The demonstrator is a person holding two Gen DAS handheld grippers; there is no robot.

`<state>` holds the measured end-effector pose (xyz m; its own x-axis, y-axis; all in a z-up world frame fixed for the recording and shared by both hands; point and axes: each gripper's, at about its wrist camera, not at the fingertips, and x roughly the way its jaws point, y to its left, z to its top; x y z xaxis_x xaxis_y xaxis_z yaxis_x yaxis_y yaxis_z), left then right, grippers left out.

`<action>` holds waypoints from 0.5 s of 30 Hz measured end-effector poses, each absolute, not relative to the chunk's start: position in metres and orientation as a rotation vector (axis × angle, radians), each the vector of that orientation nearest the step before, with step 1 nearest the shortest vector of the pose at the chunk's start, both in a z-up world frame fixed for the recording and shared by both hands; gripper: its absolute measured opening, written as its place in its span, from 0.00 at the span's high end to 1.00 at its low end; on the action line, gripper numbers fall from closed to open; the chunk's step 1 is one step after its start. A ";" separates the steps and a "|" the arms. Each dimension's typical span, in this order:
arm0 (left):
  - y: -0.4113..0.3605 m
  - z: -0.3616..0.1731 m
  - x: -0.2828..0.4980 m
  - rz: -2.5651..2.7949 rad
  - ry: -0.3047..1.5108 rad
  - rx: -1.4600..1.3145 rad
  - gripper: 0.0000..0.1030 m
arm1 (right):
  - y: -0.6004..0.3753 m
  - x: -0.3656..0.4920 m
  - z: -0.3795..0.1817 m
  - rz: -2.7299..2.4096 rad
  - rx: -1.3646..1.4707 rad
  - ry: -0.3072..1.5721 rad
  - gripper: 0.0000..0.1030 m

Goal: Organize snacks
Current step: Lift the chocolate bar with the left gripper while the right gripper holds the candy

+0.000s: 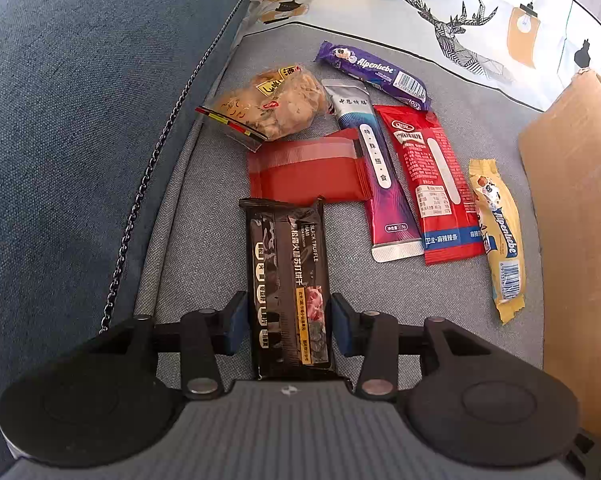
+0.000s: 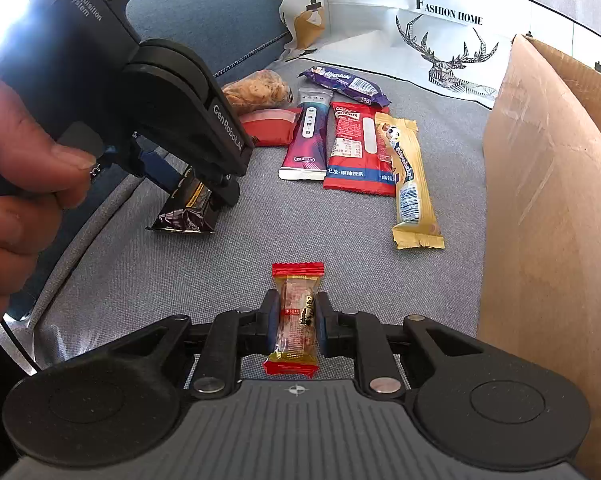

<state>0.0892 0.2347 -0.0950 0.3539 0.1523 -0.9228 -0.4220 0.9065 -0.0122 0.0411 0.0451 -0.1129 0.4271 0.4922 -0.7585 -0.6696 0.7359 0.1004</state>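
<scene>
A grey woven sofa seat (image 1: 204,216) carries everything. Along its left edge rises a blue armrest (image 1: 80,100), with a dark chain (image 1: 148,184) lying in the seam between them. At the back edge leans a white cushion (image 2: 440,52) printed with a geometric stag, hanging lamps and "FASHION HOME". A brown cardboard box (image 2: 548,200) stands at the right edge.

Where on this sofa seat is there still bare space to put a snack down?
Bare grey seat lies between the black cracker packet, the yellow Alpenliebe stick and the cardboard box. Farther back it is crowded: red packets, the purple-pink sachet and the purple Alpenliebe stick lie edge to edge.
</scene>
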 end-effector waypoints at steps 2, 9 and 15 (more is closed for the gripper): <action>0.234 -0.095 0.089 0.376 1.154 -0.261 0.55 | 0.045 0.041 -0.113 0.734 -0.231 0.862 0.81; 0.237 -0.089 0.087 0.378 1.125 -0.285 0.58 | 0.044 0.039 -0.108 0.729 -0.229 0.820 0.82; 0.236 -0.077 0.084 0.366 1.078 -0.300 0.58 | 0.038 0.038 -0.099 0.717 -0.197 0.768 0.83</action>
